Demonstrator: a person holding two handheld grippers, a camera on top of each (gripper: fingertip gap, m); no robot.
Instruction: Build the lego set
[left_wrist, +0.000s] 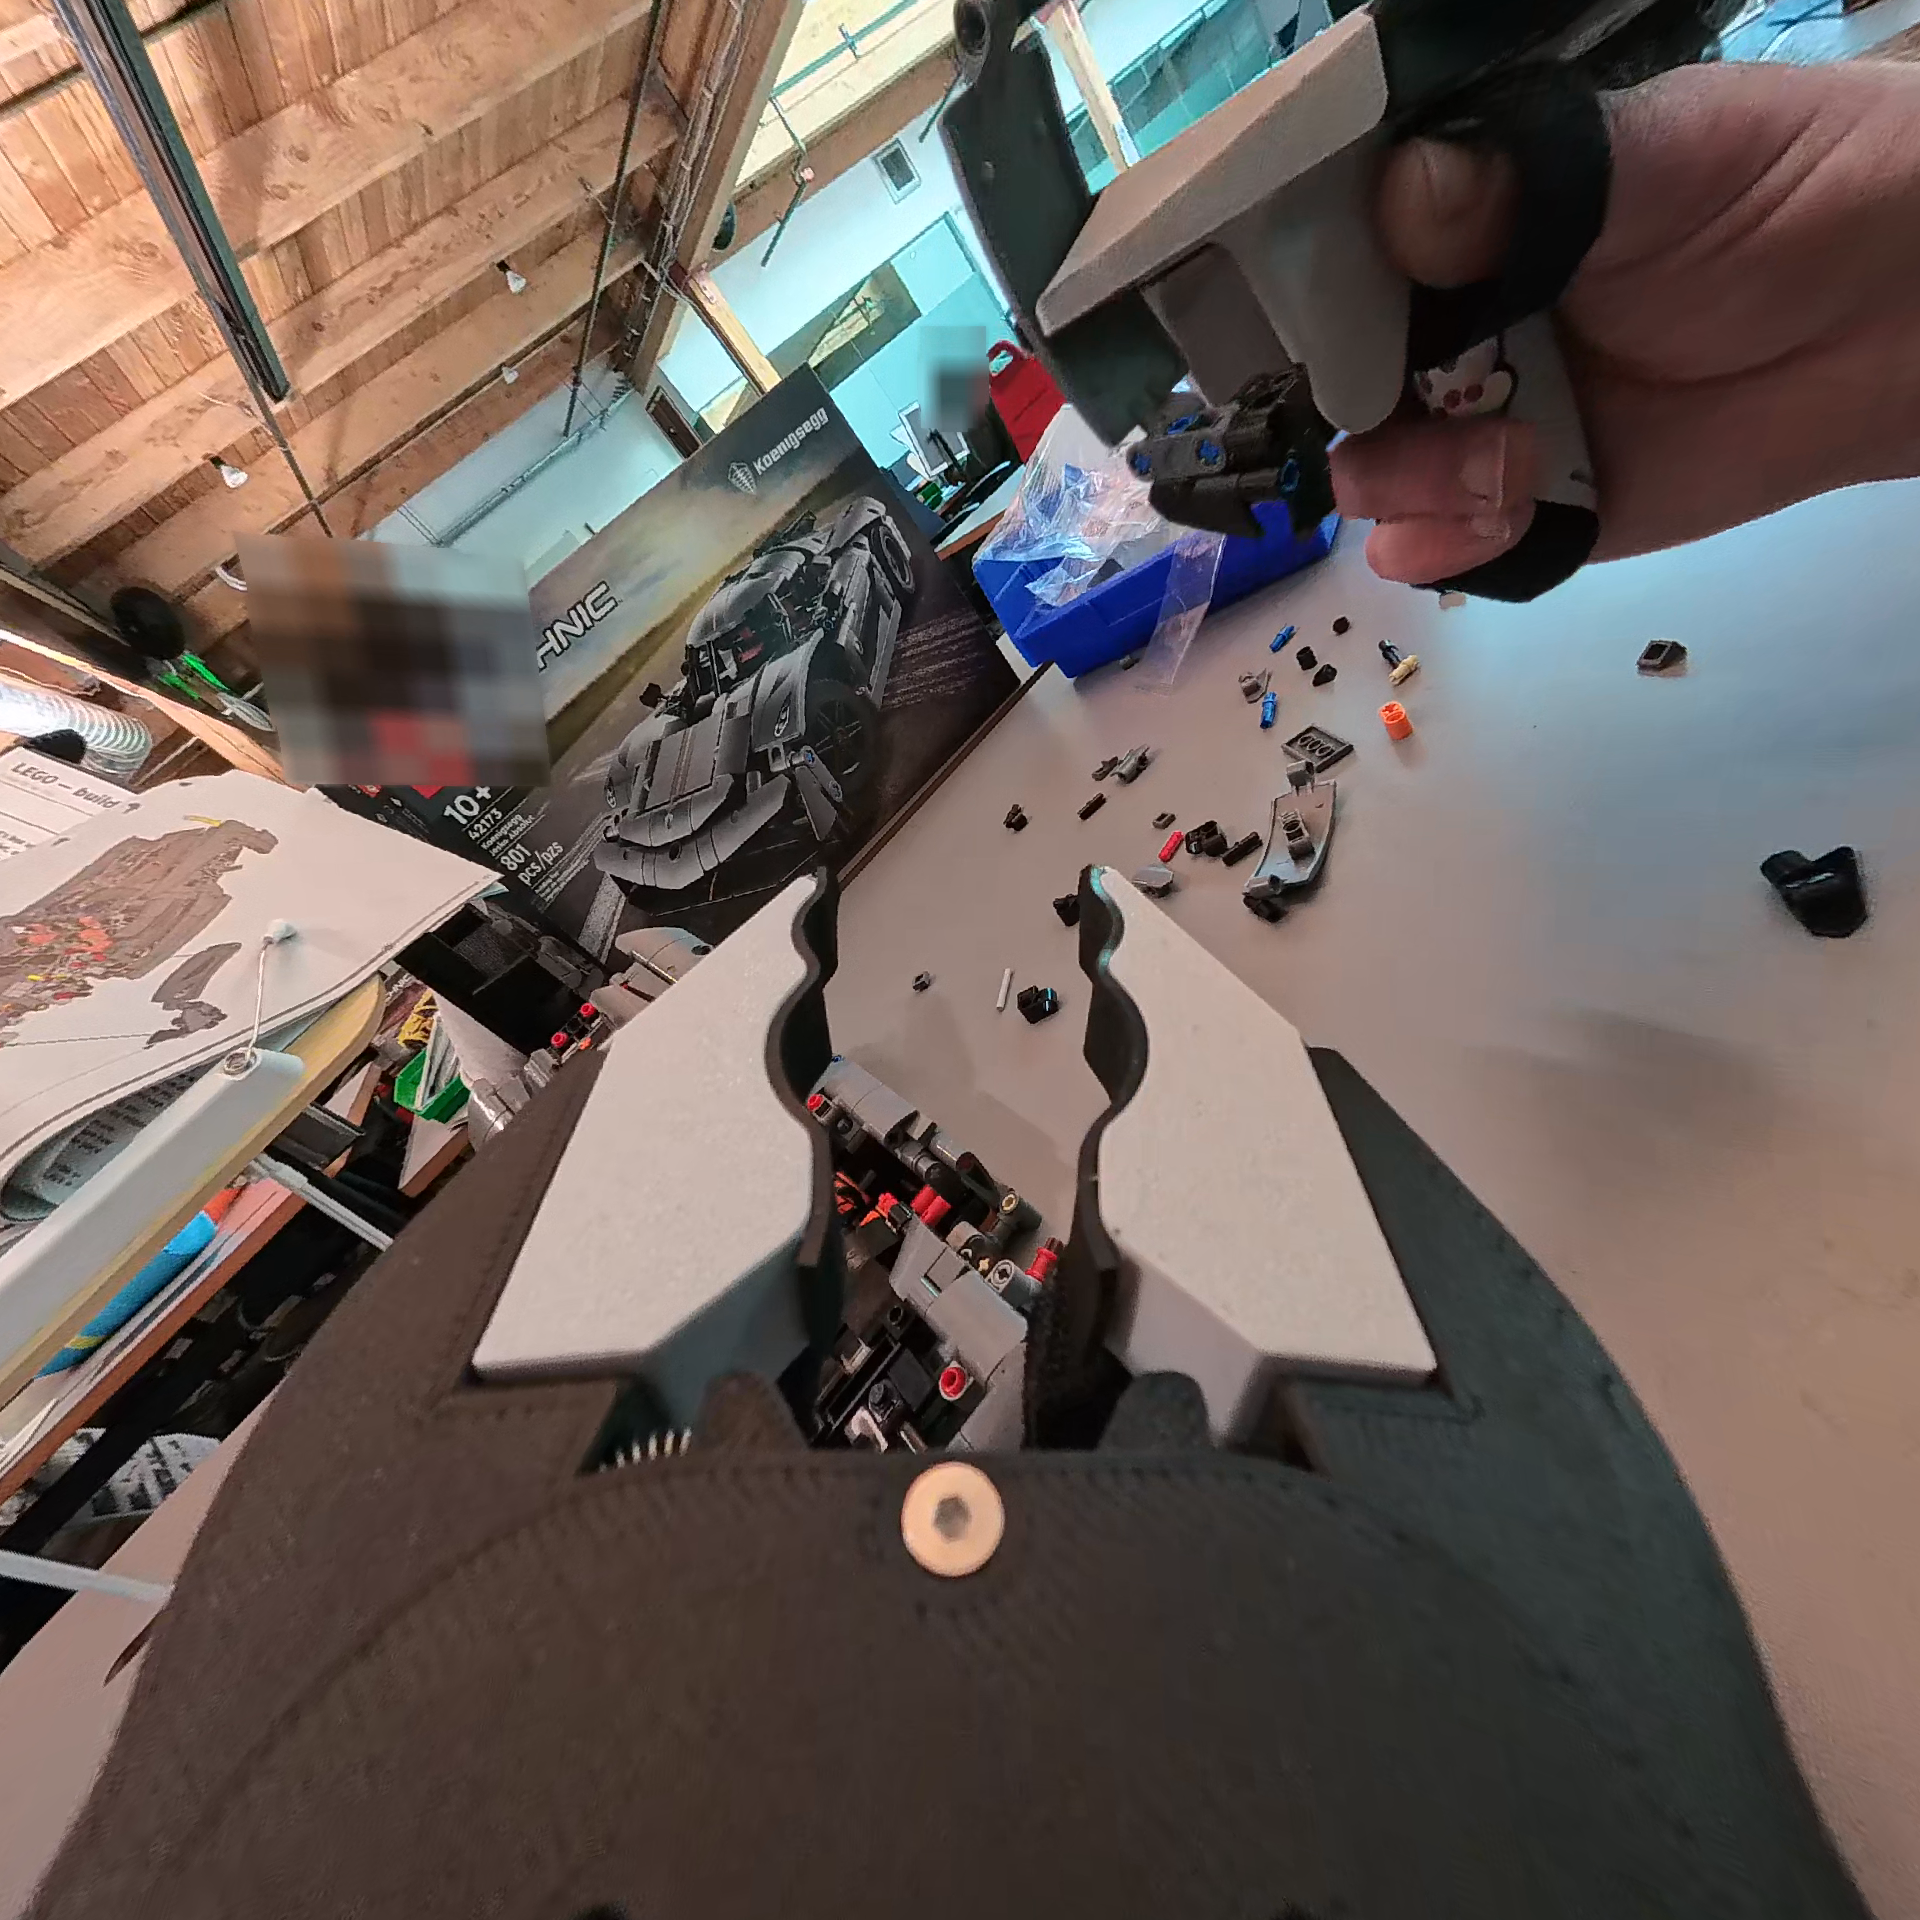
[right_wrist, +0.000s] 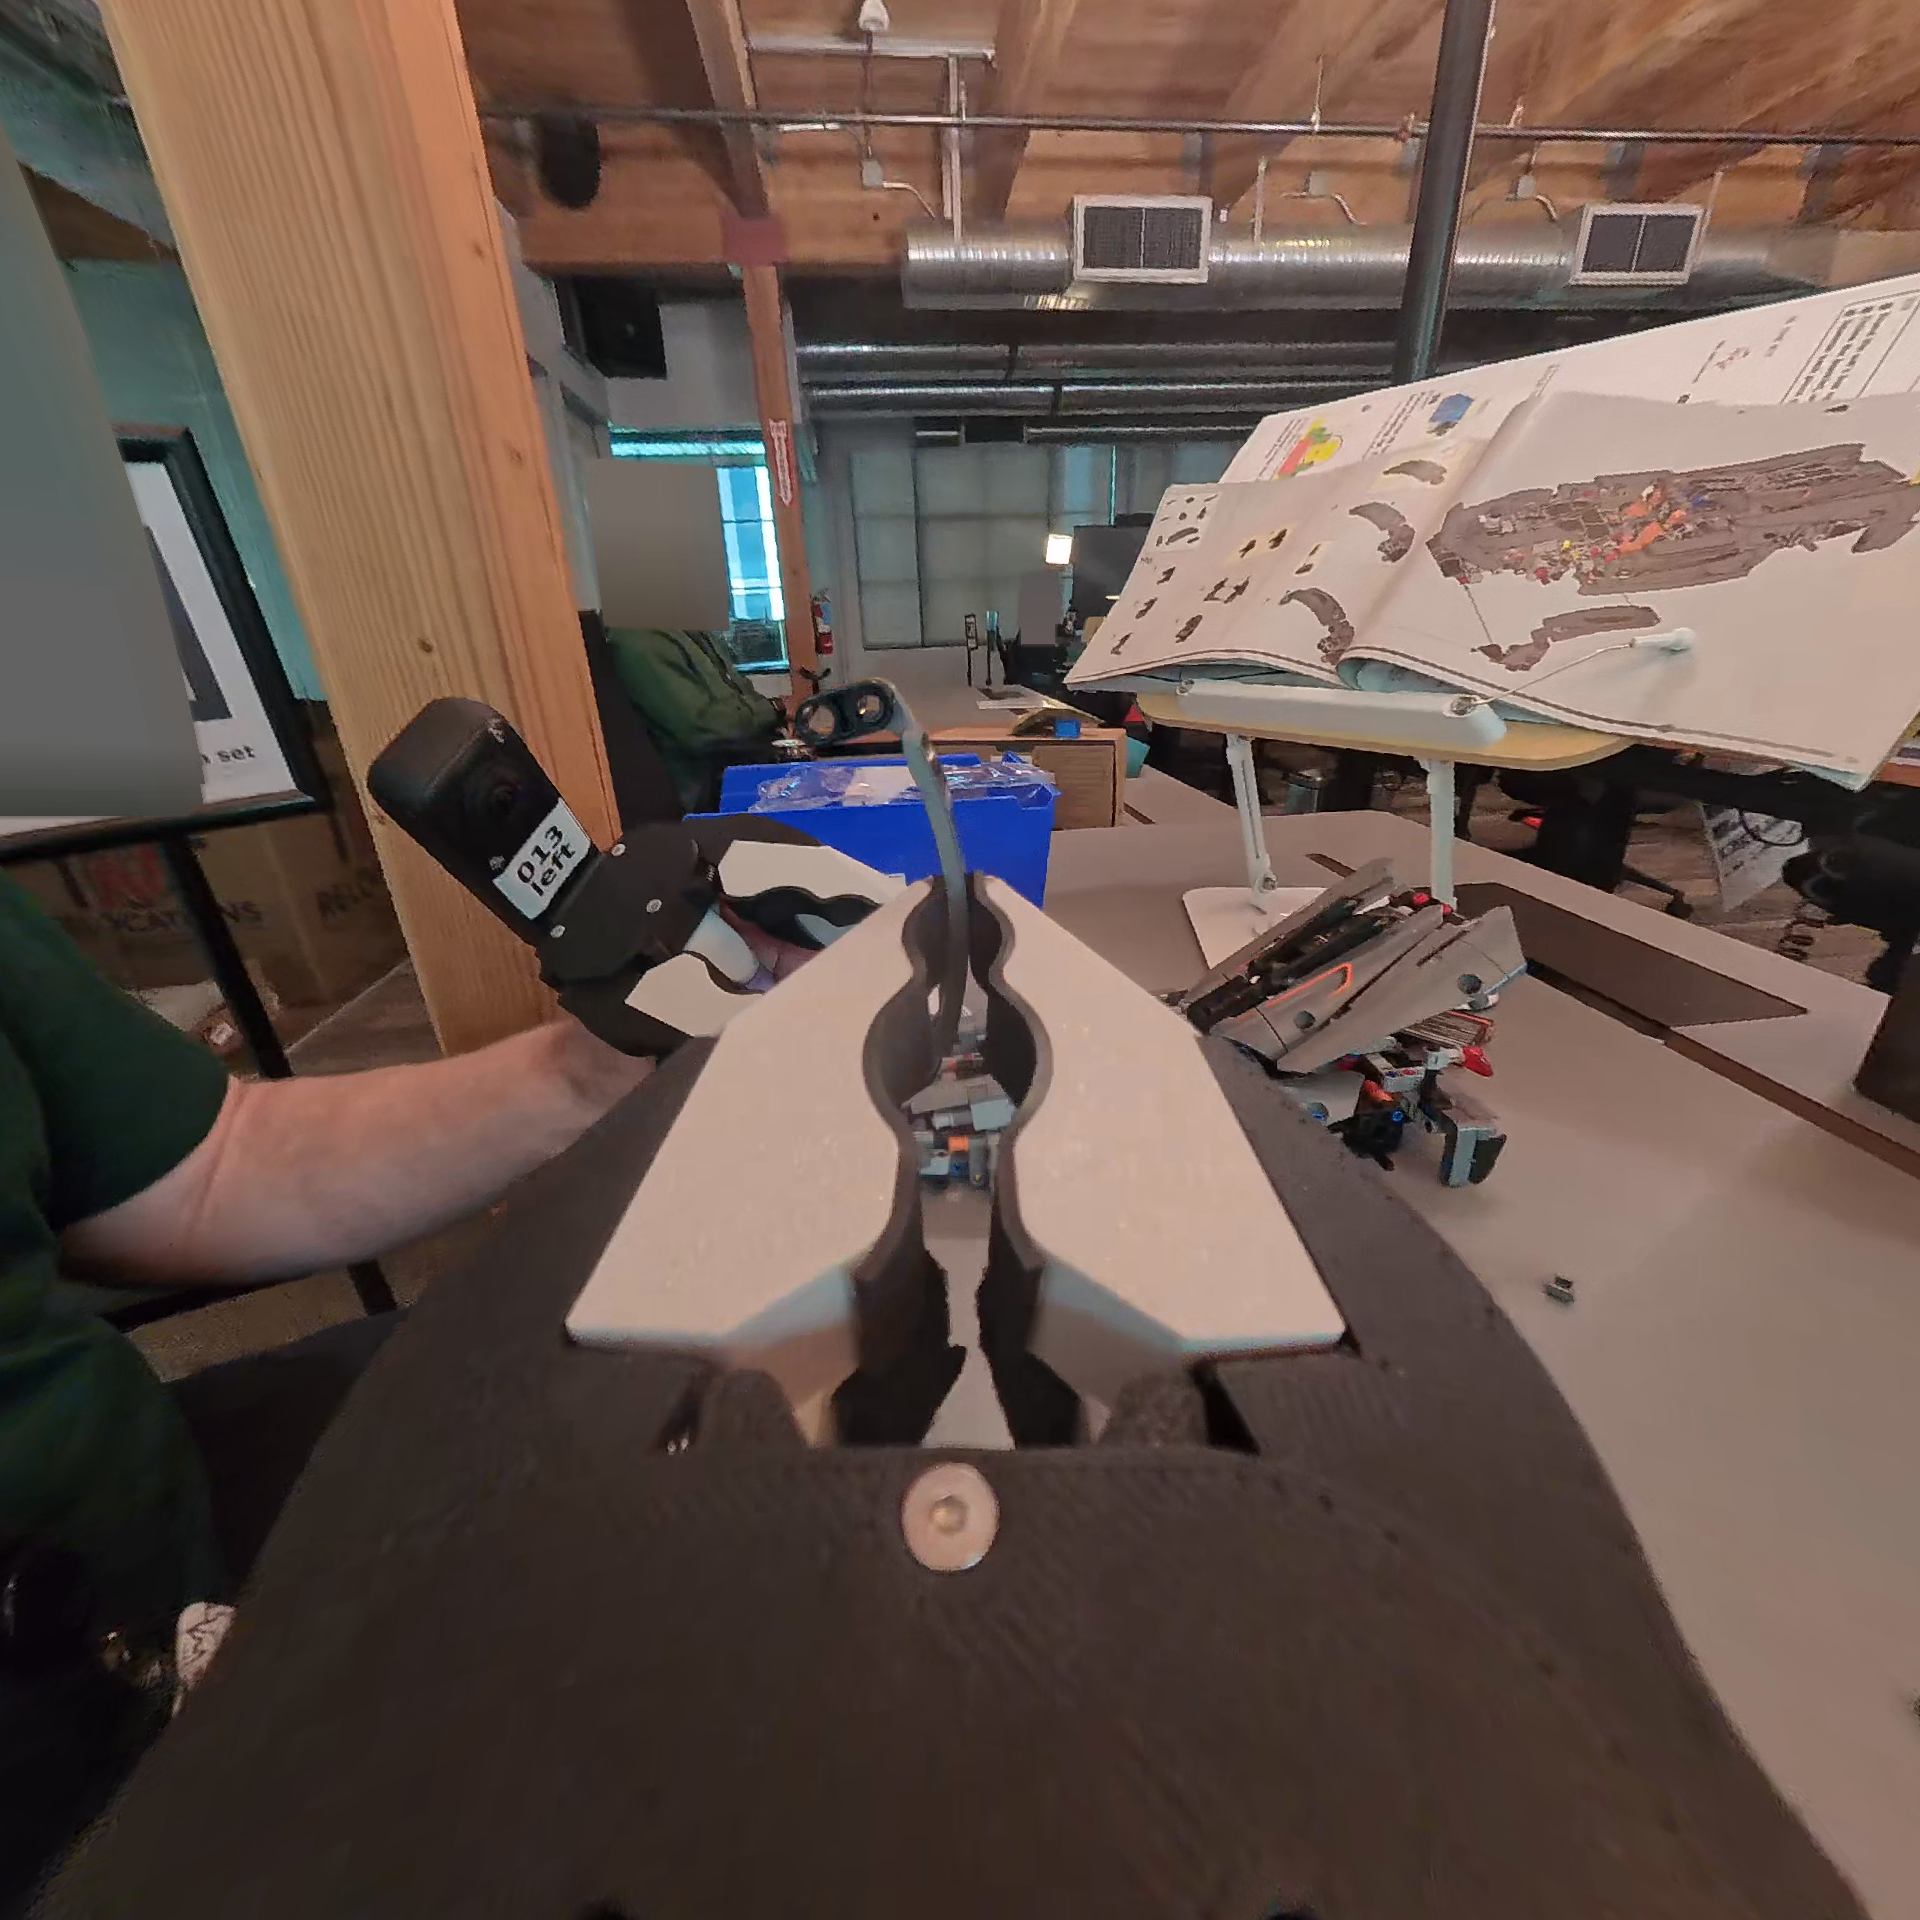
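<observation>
Closest in, on the left wrist view: left gripper (left_wrist: 956, 904) with its jaws spread wide, clamping nothing. Down through that gap, part of the grey lego car (left_wrist: 935, 1226), studded with red pins. From the right wrist view, the same car tilted on the table (right_wrist: 1714, 1299), just in front of the white foot of the book stand (right_wrist: 1340, 717) toward the far edge.

Next out, right gripper (right_wrist: 961, 894) pinched onto a small sub-assembly (right_wrist: 956, 1122) — grey and black with blue pins, sitting between the pads. Past the tips, a thin grey curved strip (right_wrist: 935, 821) ending in a black two-hole piece. Wrapped around that gripper's handle in the left view, a person's hand (left_wrist: 1714, 312).

Mid-table: loose pieces (left_wrist: 1247, 779) scattered in a rough band, mostly black and grey, a few blue, one orange. Well apart from them toward the right edge, a single black curved piece (left_wrist: 1818, 888).

At the far edge, a blue bin (left_wrist: 1091, 613) full of clear plastic bags. Beside it, along the left edge, the set's box (left_wrist: 727, 675) standing up, a grey car pictured on its face.

Farthest — open instruction booklet (right_wrist: 1558, 551) propped on the stand.
</observation>
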